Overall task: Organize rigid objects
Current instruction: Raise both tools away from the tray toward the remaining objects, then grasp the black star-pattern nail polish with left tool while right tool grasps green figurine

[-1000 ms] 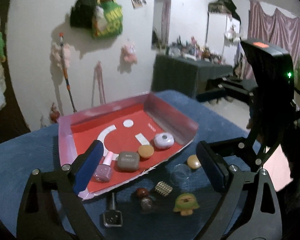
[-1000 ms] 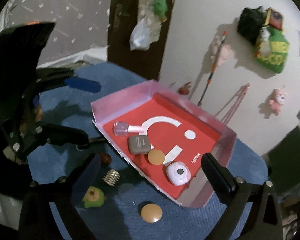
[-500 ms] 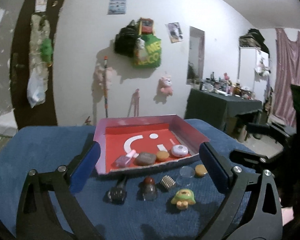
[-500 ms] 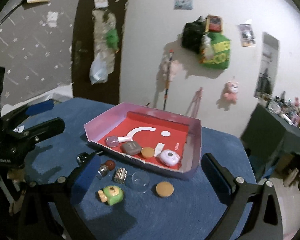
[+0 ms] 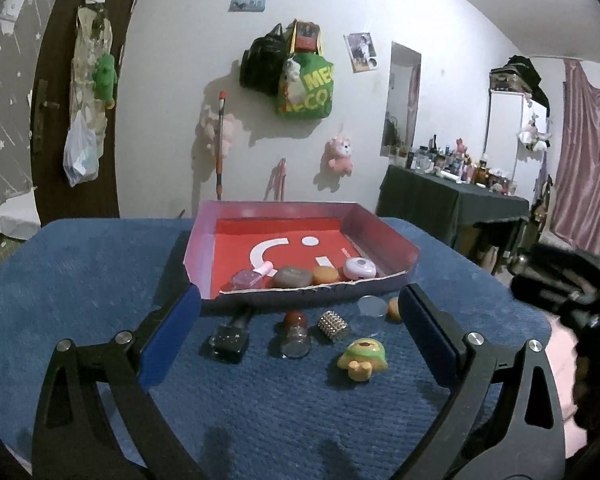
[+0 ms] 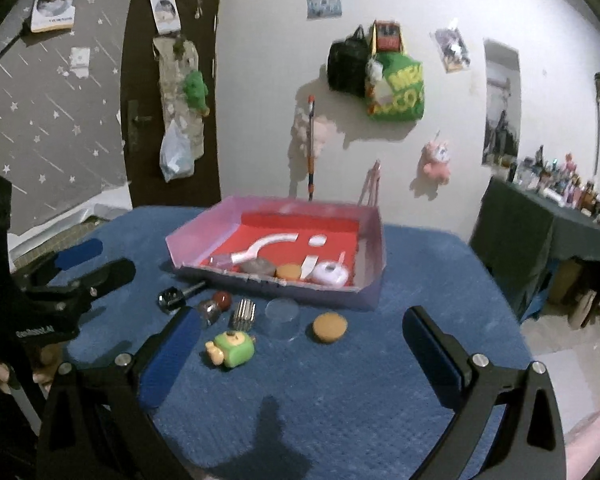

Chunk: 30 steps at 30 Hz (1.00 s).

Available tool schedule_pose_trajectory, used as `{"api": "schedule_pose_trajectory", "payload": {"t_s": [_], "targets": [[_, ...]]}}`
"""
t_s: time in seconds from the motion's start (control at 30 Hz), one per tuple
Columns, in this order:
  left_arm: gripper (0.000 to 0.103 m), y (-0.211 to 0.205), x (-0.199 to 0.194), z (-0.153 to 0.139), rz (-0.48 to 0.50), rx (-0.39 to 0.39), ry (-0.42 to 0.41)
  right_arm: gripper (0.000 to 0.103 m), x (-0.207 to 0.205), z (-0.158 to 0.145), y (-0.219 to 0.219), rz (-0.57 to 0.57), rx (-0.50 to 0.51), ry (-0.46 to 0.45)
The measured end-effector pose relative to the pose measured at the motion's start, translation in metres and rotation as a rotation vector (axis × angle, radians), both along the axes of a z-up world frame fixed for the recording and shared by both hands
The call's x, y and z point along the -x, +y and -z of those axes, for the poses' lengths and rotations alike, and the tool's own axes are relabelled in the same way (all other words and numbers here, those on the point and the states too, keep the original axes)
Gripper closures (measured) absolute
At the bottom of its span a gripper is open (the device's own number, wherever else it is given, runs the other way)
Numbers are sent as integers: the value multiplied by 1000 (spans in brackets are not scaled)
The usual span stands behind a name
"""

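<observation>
Six small items loose on blue cloth before red tray, nothing blocking. Both grippers wide open, empty. Now level and facing the tray squarely, unlike before.

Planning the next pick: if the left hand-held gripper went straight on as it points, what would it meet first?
Probably the small glass bottle with the red-brown cap, lying centred between the open left hand-held gripper fingers; depth is uncertain.

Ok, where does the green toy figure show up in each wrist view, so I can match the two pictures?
Left wrist view: the green toy figure lies low, right of centre, on the blue cloth, nearest the camera of the loose items.
Right wrist view: it lies low, left of centre, beside the left blue finger.
Shared landmark: the red tray, behind it in both.
</observation>
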<state>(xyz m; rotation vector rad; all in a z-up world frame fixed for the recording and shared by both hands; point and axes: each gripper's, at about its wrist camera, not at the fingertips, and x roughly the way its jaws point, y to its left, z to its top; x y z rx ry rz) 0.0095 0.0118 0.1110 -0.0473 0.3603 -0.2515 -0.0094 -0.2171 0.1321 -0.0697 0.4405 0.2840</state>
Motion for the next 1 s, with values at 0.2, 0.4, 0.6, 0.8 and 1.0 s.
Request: {"api": "schedule_pose_trajectory", "payload": {"t_s": [0.2, 0.4, 0.6, 0.8, 1.0], "targets": [[2, -2, 11, -1, 9, -3, -2, 0, 25, -26, -9, -13, -2, -53], [2, 4, 5, 15, -31, -6, 67, 0, 11, 4, -4, 34, -35, -42], [2, 14, -13, 41, -66, -15, 154, 0, -20, 50, 7, 55, -99, 46], [2, 22, -37, 58, -84, -26, 245, 0, -44, 79, 20, 51, -109, 123], [2, 26, -60, 61, -100, -73, 294, 0, -56, 92, 35, 5, -102, 174]]}}
